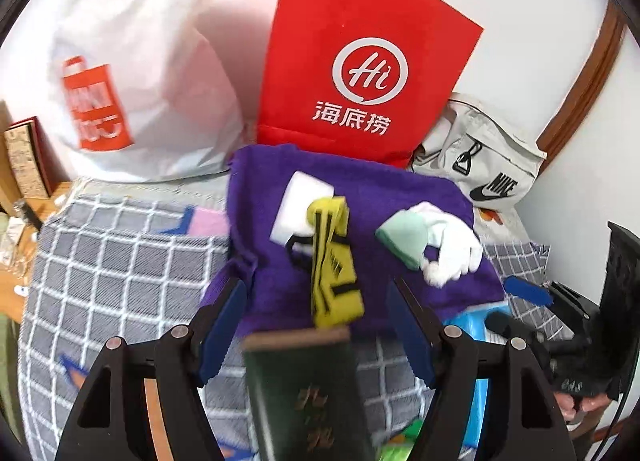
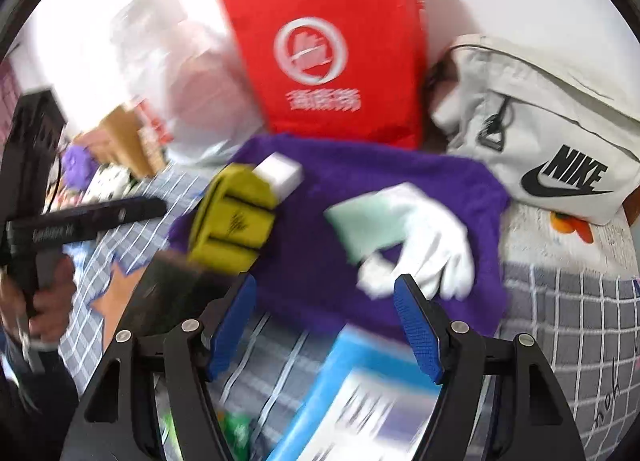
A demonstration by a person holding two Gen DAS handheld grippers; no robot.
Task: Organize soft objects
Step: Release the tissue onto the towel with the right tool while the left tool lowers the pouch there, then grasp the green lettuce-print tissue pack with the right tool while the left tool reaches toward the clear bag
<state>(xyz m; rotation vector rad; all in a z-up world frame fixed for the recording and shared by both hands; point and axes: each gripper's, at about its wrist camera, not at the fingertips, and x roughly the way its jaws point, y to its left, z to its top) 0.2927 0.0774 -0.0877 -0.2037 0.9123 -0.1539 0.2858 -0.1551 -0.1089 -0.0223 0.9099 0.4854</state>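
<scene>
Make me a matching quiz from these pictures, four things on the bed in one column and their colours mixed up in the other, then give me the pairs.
Things:
1. towel
2. paper bag
3. glove
4. sock

Colours:
A. white
B. yellow with black markings
C. red
D. purple

Pairs: 1-D, 2-C, 3-A, 4-B
</scene>
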